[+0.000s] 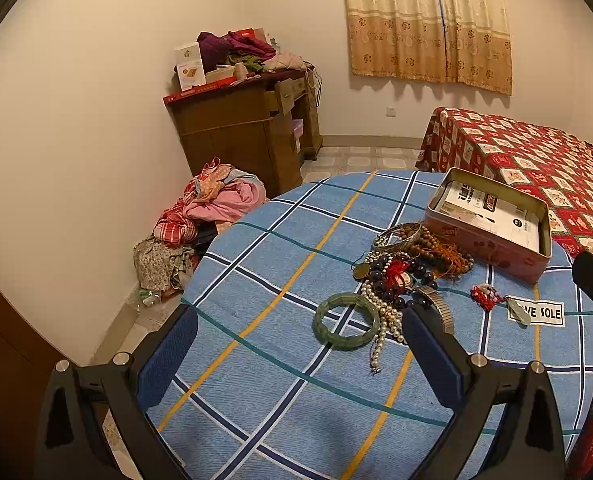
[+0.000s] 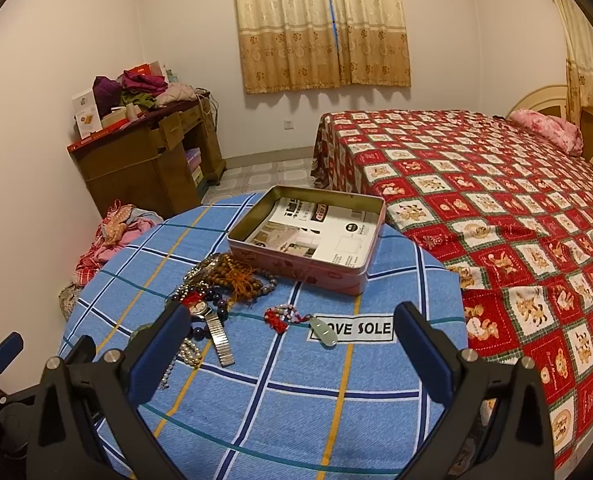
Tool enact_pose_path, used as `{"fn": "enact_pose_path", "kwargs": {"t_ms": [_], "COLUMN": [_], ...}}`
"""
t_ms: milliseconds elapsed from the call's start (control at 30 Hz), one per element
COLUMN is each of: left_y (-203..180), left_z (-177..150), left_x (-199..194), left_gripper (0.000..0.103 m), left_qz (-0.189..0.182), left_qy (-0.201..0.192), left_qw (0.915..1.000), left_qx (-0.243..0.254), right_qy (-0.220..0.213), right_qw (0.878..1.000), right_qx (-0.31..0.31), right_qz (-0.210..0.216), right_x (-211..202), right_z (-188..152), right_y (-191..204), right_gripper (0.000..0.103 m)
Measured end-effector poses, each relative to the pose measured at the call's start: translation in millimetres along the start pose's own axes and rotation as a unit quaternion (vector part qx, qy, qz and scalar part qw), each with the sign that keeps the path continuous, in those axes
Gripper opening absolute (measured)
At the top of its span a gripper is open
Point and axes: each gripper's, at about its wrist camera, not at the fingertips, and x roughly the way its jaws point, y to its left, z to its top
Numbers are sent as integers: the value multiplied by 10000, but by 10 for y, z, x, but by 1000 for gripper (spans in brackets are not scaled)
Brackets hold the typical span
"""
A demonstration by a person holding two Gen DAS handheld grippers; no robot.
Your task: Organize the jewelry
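A pile of jewelry (image 1: 406, 270) lies on the blue plaid tablecloth (image 1: 256, 280): wooden beads, dark beads, a pearl strand (image 1: 384, 316), a metal-band watch (image 2: 216, 330). A green jade bangle (image 1: 346, 321) lies in front of the pile. A red cord with a pale jade pendant (image 2: 323, 331) lies apart, by the "LOVE SOLE" label. An open pink tin (image 2: 308, 236) holding papers stands behind. My left gripper (image 1: 300, 316) is open and empty, hovering before the bangle. My right gripper (image 2: 290, 314) is open and empty, before the pendant (image 1: 519, 311).
A bed with a red patterned cover (image 2: 496, 208) stands right of the round table. A wooden cabinet (image 1: 240, 128) piled with clothes stands at the far wall. A heap of clothes (image 1: 212, 208) lies on the floor to the left.
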Motion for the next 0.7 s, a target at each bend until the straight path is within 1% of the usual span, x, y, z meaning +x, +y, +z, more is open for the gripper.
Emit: {"fn": "enact_pose_path", "kwargs": {"t_ms": [700], "left_y": [-14], "left_z": [-28], "left_x": [70], "left_gripper": [102], "left_qz": [7], "left_qy": [104], "left_qw": [9999], "left_qx": [15], "right_qy": [69], "right_qw": [10000], "right_qx": [34], "right_qz": [26], "right_x": [24], "right_z": [-28], "right_y": [9], "right_gripper": [103]}}
